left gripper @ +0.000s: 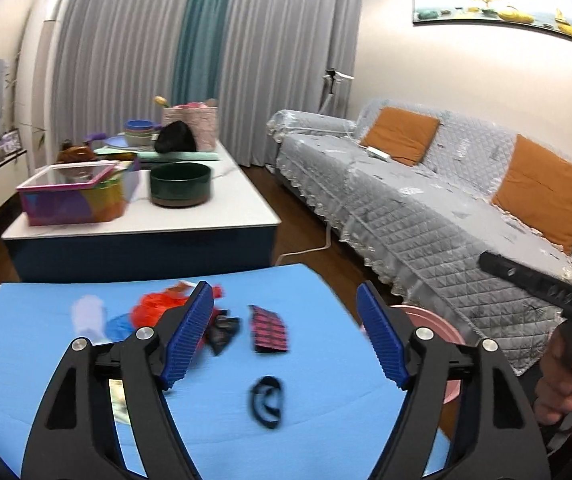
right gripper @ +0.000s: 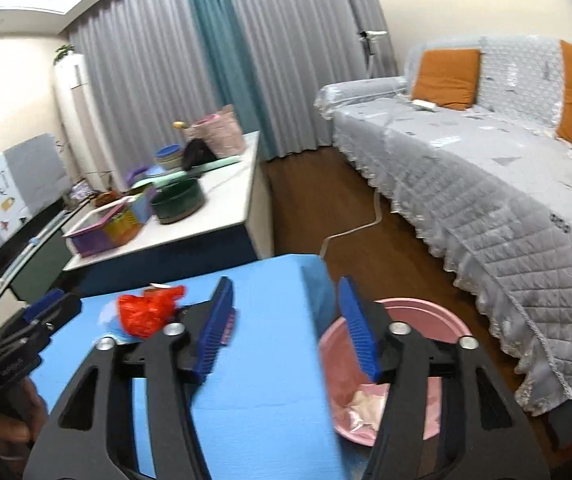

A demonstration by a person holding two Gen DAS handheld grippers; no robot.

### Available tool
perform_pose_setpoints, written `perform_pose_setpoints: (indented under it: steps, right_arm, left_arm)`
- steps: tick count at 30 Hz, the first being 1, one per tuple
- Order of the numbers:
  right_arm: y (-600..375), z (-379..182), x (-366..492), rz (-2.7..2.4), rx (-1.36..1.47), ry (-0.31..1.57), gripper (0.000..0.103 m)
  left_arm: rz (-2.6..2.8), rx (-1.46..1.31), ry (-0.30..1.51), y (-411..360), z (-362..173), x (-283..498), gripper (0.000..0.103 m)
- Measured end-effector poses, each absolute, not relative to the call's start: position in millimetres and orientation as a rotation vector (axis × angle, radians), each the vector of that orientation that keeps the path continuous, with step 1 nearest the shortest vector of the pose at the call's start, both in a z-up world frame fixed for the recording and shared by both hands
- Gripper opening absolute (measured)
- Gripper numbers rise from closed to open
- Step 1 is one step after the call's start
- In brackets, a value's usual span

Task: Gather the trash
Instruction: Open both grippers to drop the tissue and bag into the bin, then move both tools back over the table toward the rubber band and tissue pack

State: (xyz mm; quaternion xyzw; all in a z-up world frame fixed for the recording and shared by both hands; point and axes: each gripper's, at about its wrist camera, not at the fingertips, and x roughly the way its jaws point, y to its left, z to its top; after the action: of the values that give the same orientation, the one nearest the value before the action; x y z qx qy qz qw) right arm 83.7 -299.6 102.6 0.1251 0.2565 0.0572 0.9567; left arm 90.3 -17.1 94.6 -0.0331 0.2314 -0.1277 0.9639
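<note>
Trash lies on a blue-covered table: a crumpled red plastic bag, a pink-and-black packet, a dark crumpled wrapper, a black loop and a white scrap. My left gripper hovers above them, open, with nothing between its blue pads. My right gripper is open and empty over the table's right edge, beside a pink basin on the floor that holds crumpled paper. The red bag lies left of it.
Beyond the blue table stands a white coffee table with a colourful box, a dark green bowl and a pink basket. A grey-covered sofa with orange cushions runs along the right. A white cable crosses the wooden floor.
</note>
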Motion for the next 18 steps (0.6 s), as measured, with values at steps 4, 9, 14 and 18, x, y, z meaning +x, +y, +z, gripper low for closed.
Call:
perform_pose_setpoints:
  steps: [4, 9, 14, 18]
  right_arm:
    - [-271.0, 110.6, 97.6, 0.185, 0.215, 0.531, 0.064]
    - [-230.4, 91.0, 110.7, 0.251, 0.16, 0.53, 0.072]
    - [-200.8, 35.1, 118.8, 0.249, 0.163, 0.601, 0.072]
    - [-175.9, 3.9, 125.9, 0.256, 0.137, 0.654, 0.072]
  left_arm:
    - [-0.192, -0.065, 0.477, 7.2, 85.0, 93.1, 0.082]
    - [-0.083, -0.12, 0.508, 37.0, 52.5, 95.0, 0.083]
    - [0.031, -0.146, 0.569, 60.5, 12.2, 100.6, 0.083]
    - [0.075, -0.123, 0.608, 69.4, -12.4, 112.5, 0.083]
